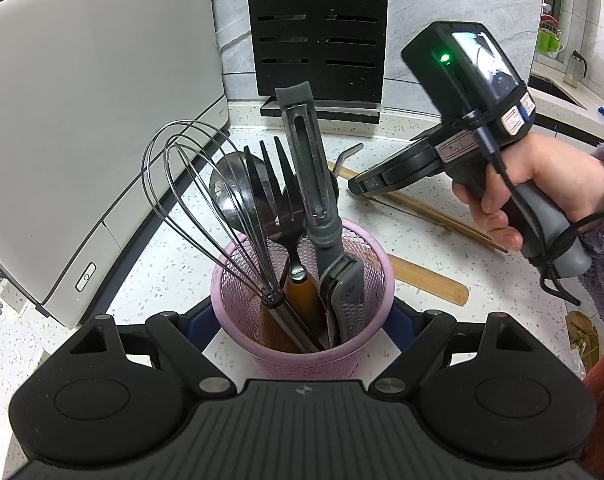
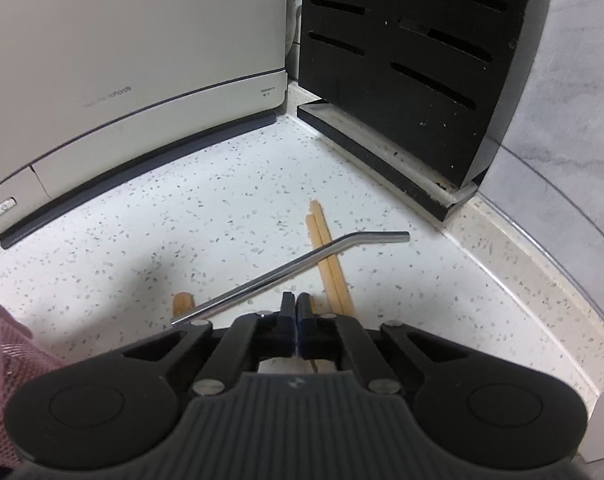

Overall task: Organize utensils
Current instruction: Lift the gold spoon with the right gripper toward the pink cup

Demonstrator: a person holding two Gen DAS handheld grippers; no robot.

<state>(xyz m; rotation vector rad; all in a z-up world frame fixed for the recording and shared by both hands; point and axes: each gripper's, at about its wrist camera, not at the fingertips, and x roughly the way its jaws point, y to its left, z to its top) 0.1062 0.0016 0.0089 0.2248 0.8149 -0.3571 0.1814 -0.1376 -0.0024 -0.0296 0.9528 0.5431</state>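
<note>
Left gripper (image 1: 302, 320) fingers spread around pink cup (image 1: 302, 344), likely steadying it for loading. Right gripper (image 2: 296, 304) fingers pressed together, nothing visibly pinched. Metal straw (image 2: 286, 270) and chopsticks (image 2: 330, 264) lie on counter (image 2: 222, 208) near back corner.

You can read little here:
- White appliance (image 2: 134, 60): faint grey wordmark across its front, appearing mirrored, ending roughly "…ehords"; a tiny label at its lower right corner is illegible.
- Power symbol on the appliance's button (image 1: 85, 276).
- Right gripper (image 1: 360, 186): small label near its tip, roughly "2AS", uncertain.
</note>
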